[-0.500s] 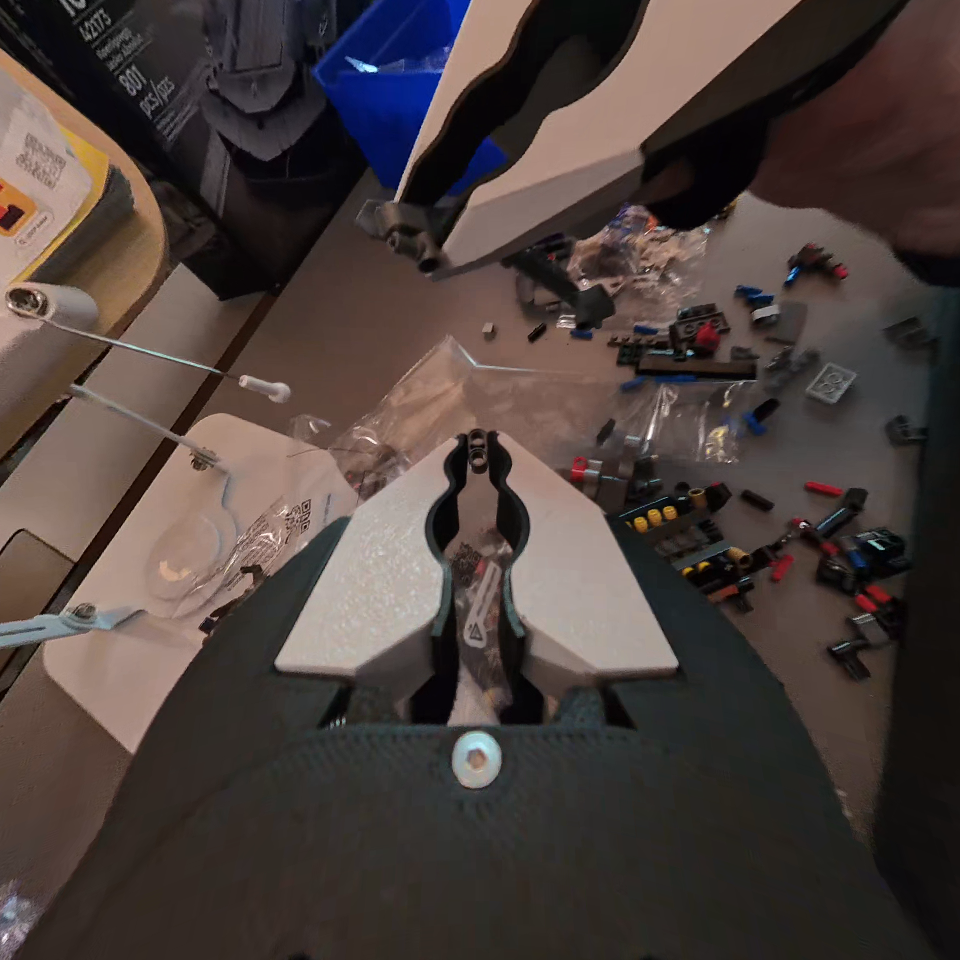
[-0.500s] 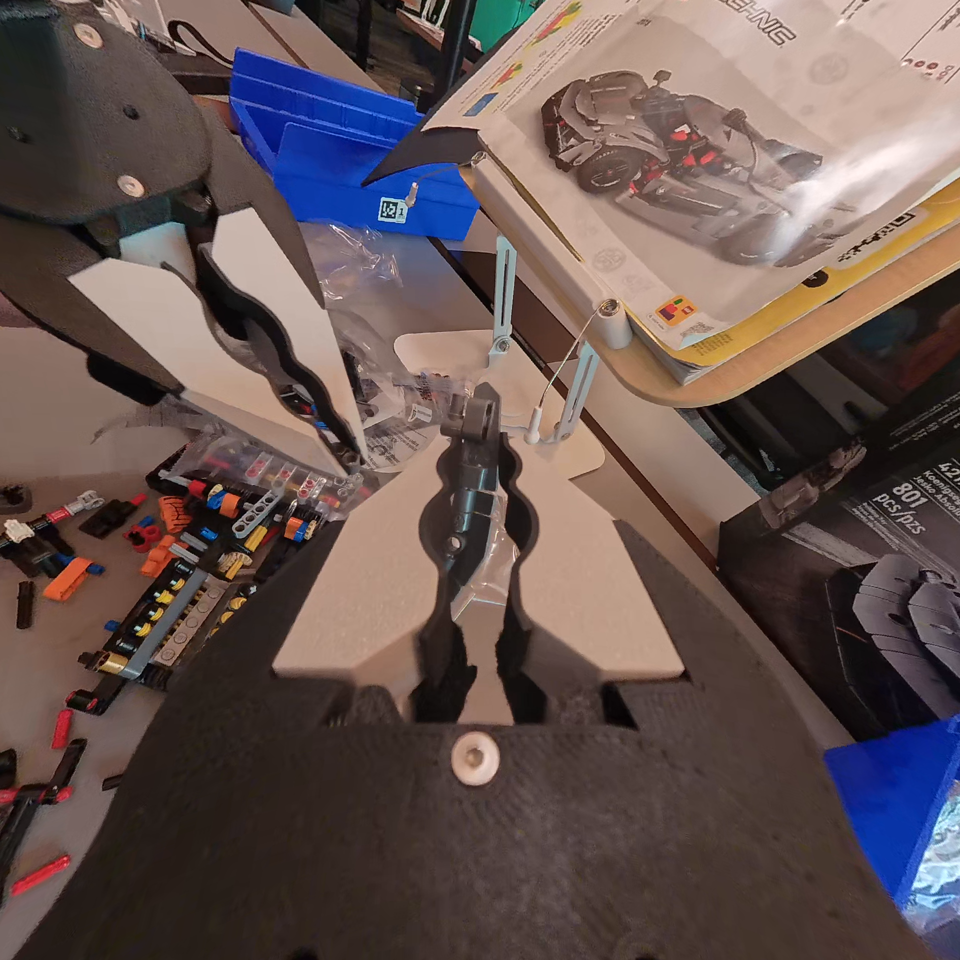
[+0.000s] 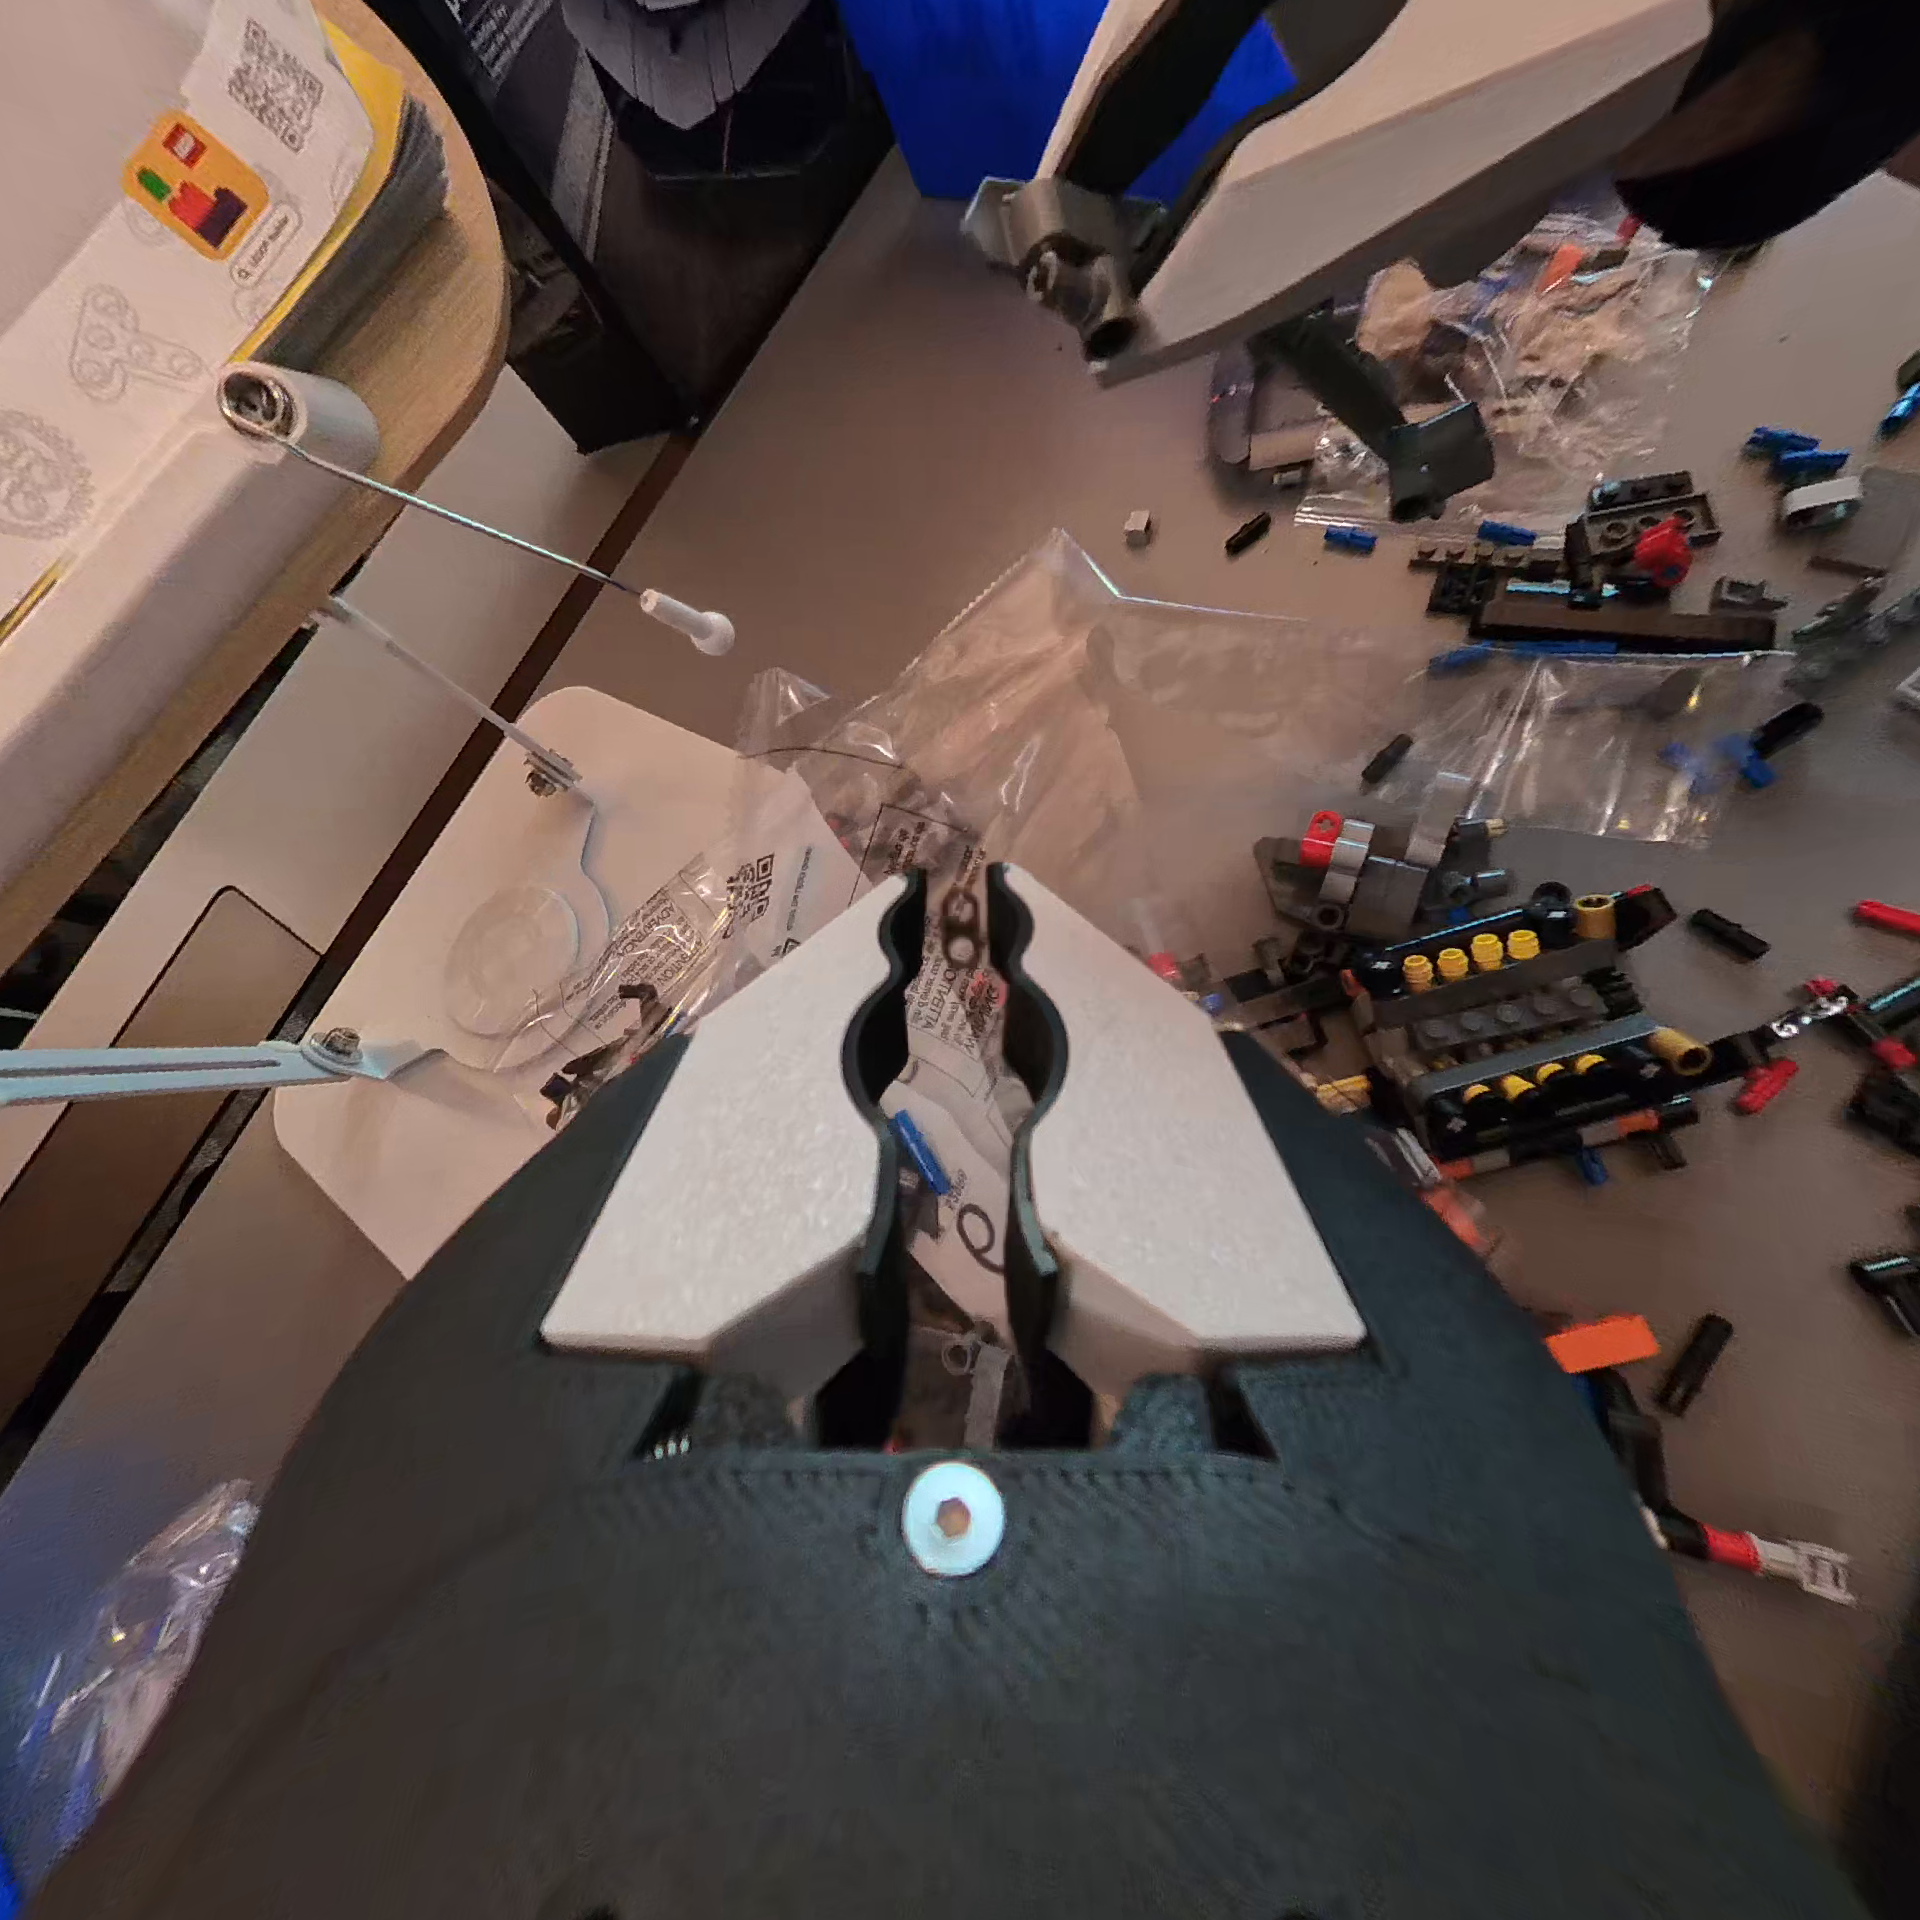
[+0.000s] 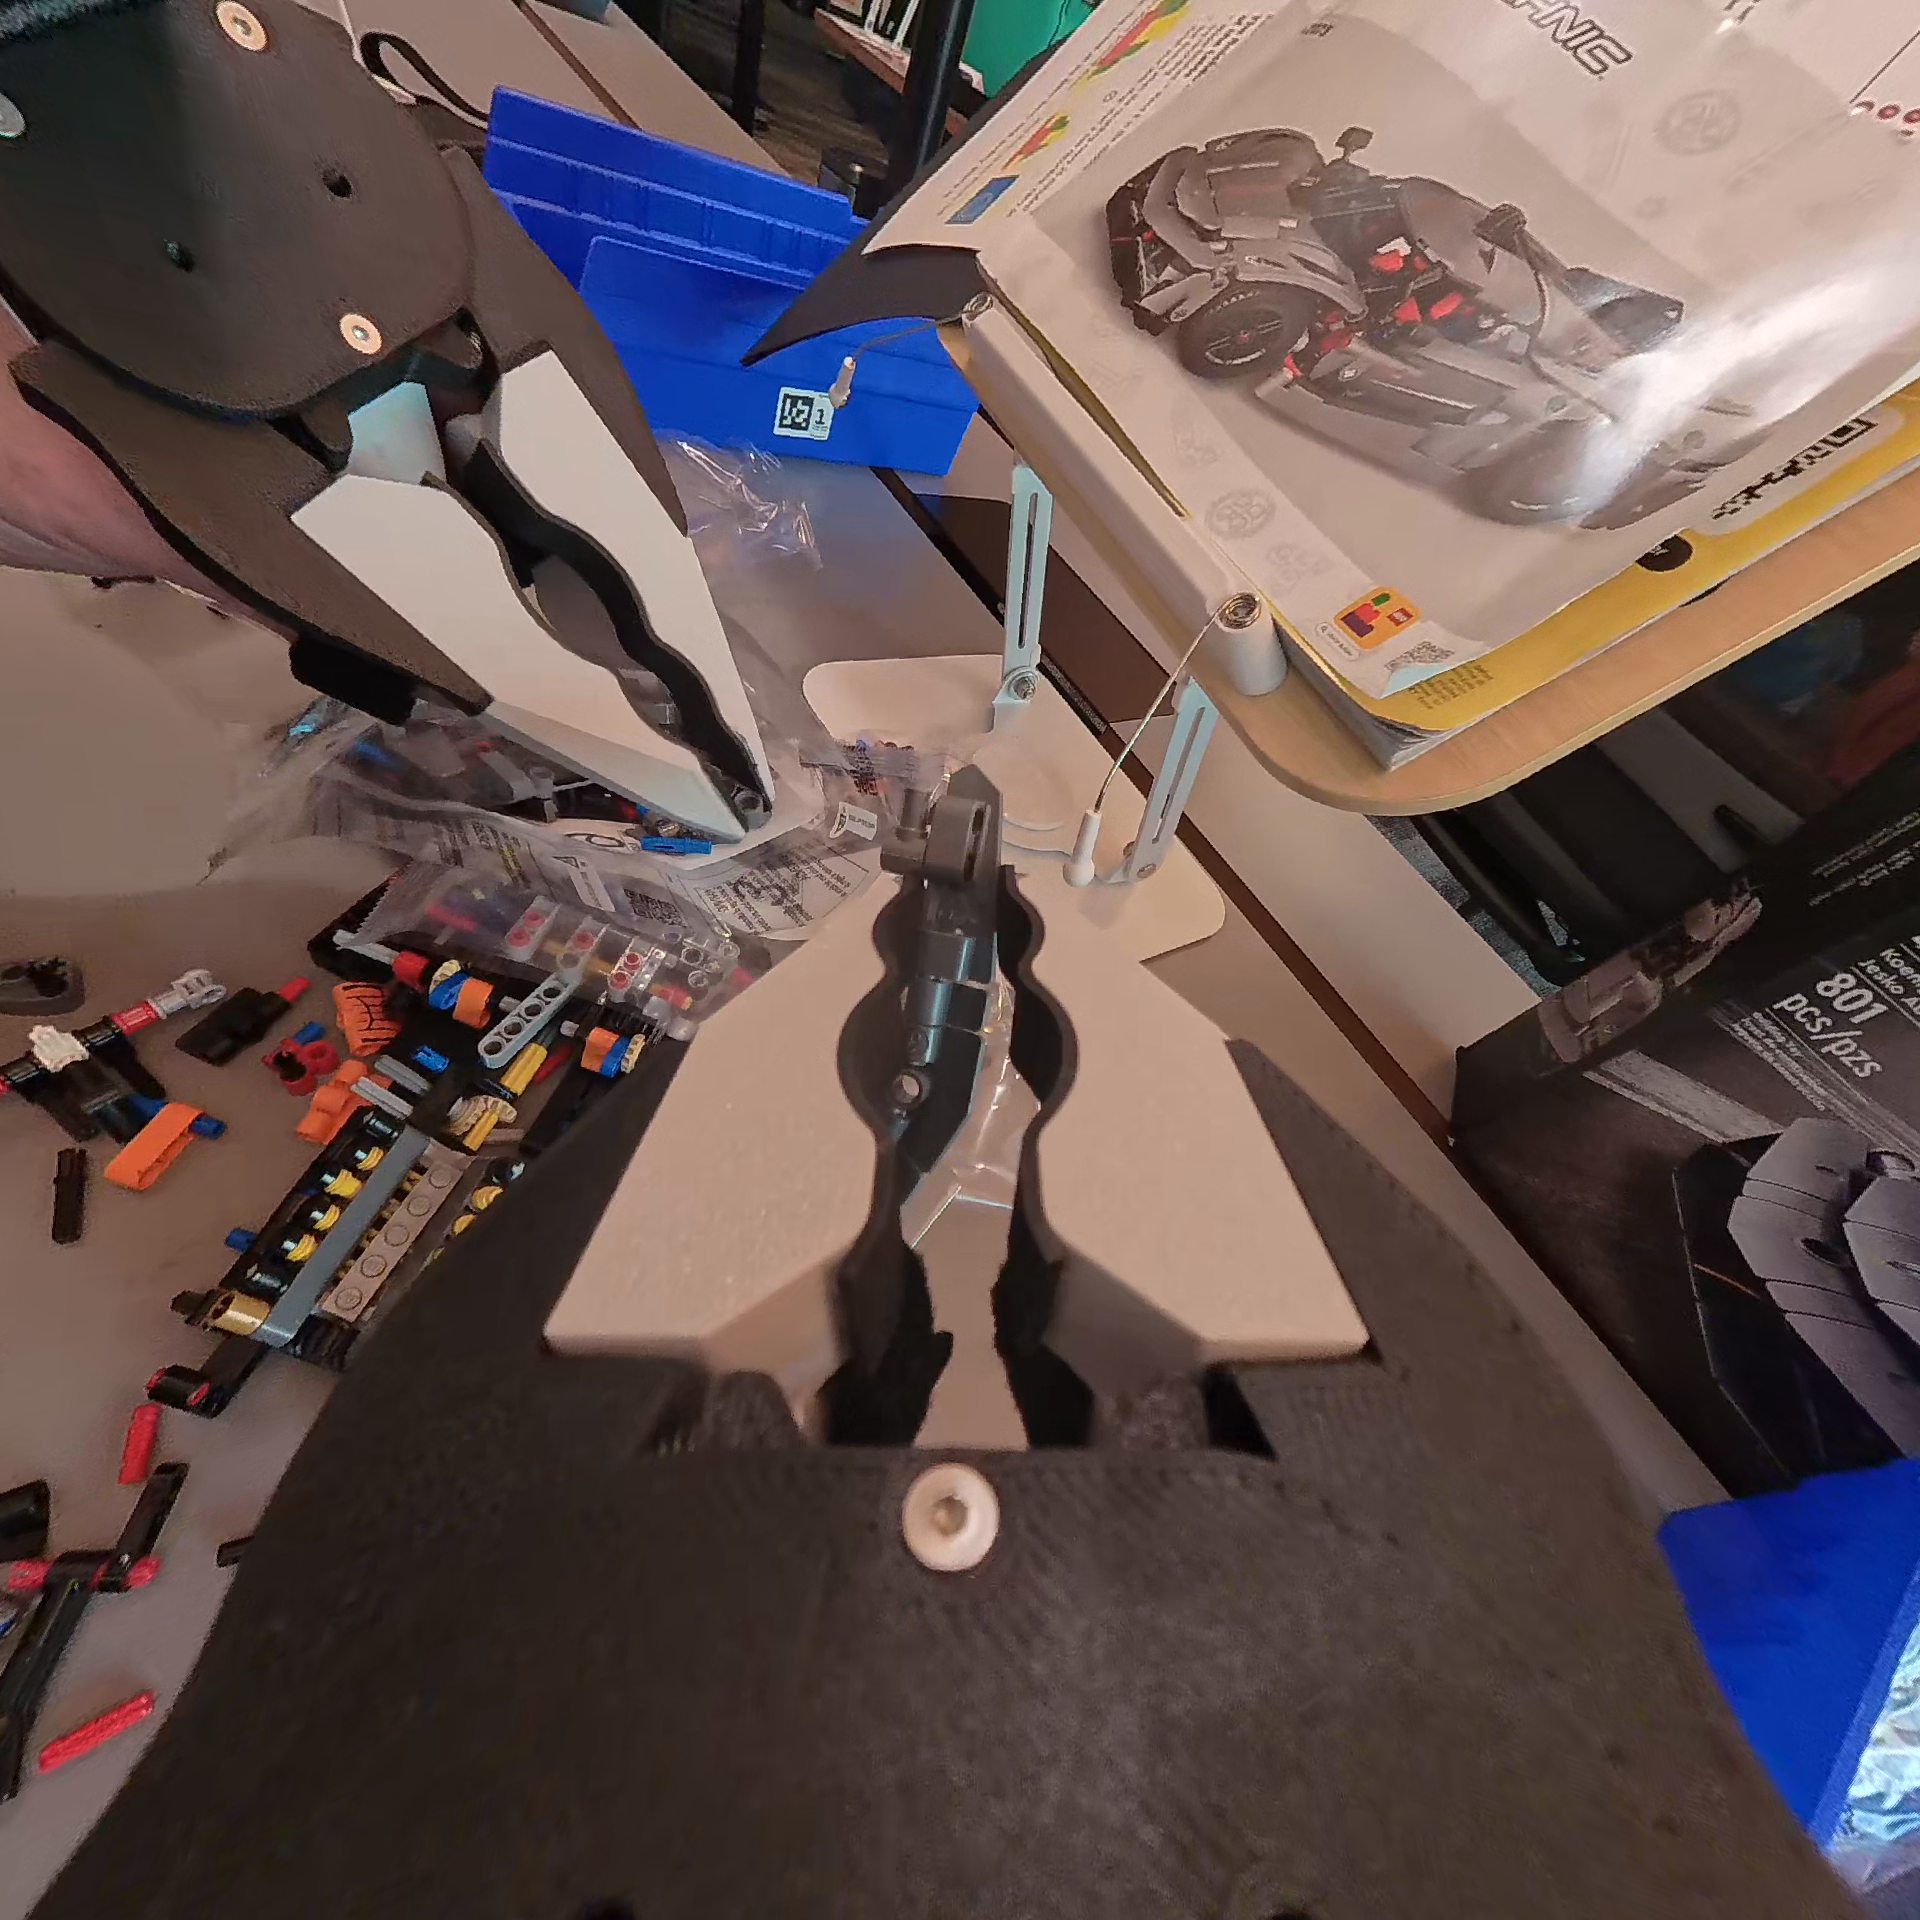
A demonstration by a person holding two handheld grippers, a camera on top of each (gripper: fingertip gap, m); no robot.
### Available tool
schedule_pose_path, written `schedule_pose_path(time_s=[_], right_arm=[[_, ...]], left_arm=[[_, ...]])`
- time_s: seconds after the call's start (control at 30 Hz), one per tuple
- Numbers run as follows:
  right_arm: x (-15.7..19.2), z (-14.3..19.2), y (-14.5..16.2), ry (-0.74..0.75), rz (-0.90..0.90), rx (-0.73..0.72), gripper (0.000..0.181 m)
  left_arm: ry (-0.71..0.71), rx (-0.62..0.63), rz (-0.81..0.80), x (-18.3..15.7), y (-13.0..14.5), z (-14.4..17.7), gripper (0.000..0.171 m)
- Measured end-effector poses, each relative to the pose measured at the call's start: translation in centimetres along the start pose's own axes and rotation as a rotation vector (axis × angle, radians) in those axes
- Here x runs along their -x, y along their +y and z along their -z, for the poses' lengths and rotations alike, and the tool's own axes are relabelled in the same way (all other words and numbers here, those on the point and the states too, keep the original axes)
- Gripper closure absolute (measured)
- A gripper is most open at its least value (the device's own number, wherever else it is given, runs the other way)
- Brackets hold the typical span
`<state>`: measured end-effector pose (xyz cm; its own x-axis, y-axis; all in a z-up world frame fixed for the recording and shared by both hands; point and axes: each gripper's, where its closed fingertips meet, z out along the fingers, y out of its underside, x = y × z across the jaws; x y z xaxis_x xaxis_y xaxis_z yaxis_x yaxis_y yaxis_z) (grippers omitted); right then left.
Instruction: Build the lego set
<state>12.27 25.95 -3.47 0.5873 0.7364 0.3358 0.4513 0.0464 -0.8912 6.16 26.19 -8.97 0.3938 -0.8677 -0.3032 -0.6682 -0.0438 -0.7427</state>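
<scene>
The right gripper (image 4: 951, 873) is clamped on a dark grey lego assembly (image 4: 940, 977), whose round-holed grey end pokes out past the fingertips, and a pale panel of the same piece shows lower down in the slot. The left gripper (image 3: 961, 914) pinches a small black perforated piece (image 3: 961, 930) right at its tips, jaws drawn close on it, and it hangs low over the clear plastic bags (image 3: 1039, 727). Taking those bags as the landmark: from the right wrist view the left gripper (image 4: 743, 805) noses down onto their near edge, tips at the printed plastic. Just beyond the bags sits the white base (image 4: 1174, 914) of the book stand, its slotted arms rising to the wooden shelf (image 4: 1558, 769) that carries the open instruction booklet (image 4: 1455, 260). To the side of the bags lies the half-built black block with yellow pins (image 3: 1507, 1029), ringed by loose red, blue, orange and black parts across the grey table (image 3: 883, 468). Behind the bags stands a blue bin (image 4: 707, 270), and the dark set box (image 4: 1714, 1091) sits past the stand.
</scene>
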Motion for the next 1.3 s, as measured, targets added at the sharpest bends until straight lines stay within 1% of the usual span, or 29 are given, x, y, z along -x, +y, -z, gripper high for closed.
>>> schedule_pose_path(time_s=[0.13, 0.27, 0.47, 0.57, 0.63, 0.7, 0.77, 0.83, 0.87, 0.97, 1.1, 1.2, 1.3], right_arm=[[0.1, 0.0, 0.0, -0.007, -0.003, 0.001, 0.170], [0.5, -0.1, -0.2, -0.032, -0.021, -0.018, 0.170], [2.0, 0.7, -2.7, -0.240, -0.255, -0.208, 0.170], [2.7, 0.9, -3.5, -0.300, -0.296, -0.266, 0.170], [3.2, 0.9, -3.9, -0.303, -0.273, -0.285, 0.170], [4.2, 0.7, -4.1, -0.319, -0.219, -0.287, 0.170], [5.4, 0.9, -4.7, -0.374, -0.201, -0.315, 0.170], [6.4, 1.3, -5.4, -0.435, -0.212, -0.361, 0.170], [6.5, 1.3, -5.5, -0.451, -0.225, -0.370, 0.170], [6.0, 1.6, -5.7, -0.454, -0.256, -0.390, 0.170], [5.0, 1.3, -5.2, -0.326, -0.183, -0.337, 0.168], [4.7, 1.1, -4.8, -0.294, -0.164, -0.308, 0.160], [4.1, 0.8, -3.8, -0.316, -0.222, -0.280, 0.162]], left_arm=[[0.013, -0.002, 0.035, 0.2, 0.2, 0.0, 0.152], [0.021, -0.078, 0.067, 0.4, -1.0, 0.8, 0.151], [0.206, -0.265, 0.100, -2.9, -4.4, 1.8, 0.148], [0.298, -0.320, 0.116, -4.7, -5.7, 1.9, 0.141], [0.348, -0.343, 0.139, -5.5, -6.2, 1.9, 0.139], [0.399, -0.363, 0.164, -6.2, -6.6, 1.9, 0.141], [0.449, -0.380, 0.188, -6.8, -6.9, 2.0, 0.143], [0.514, -0.403, 0.198, -7.6, -7.3, 2.4, 0.157], [0.511, -0.411, 0.198, -7.6, -7.3, 2.4, 0.157], [0.421, -0.397, 0.196, -6.4, -7.1, 2.1, 0.161], [0.218, -0.338, 0.146, -4.3, -6.4, 1.6, 0.163], [0.058, -0.288, 0.069, -2.9, -5.9, 1.4, 0.166], [-0.127, -0.245, -0.029, -1.2, -5.6, 1.4, 0.167]])
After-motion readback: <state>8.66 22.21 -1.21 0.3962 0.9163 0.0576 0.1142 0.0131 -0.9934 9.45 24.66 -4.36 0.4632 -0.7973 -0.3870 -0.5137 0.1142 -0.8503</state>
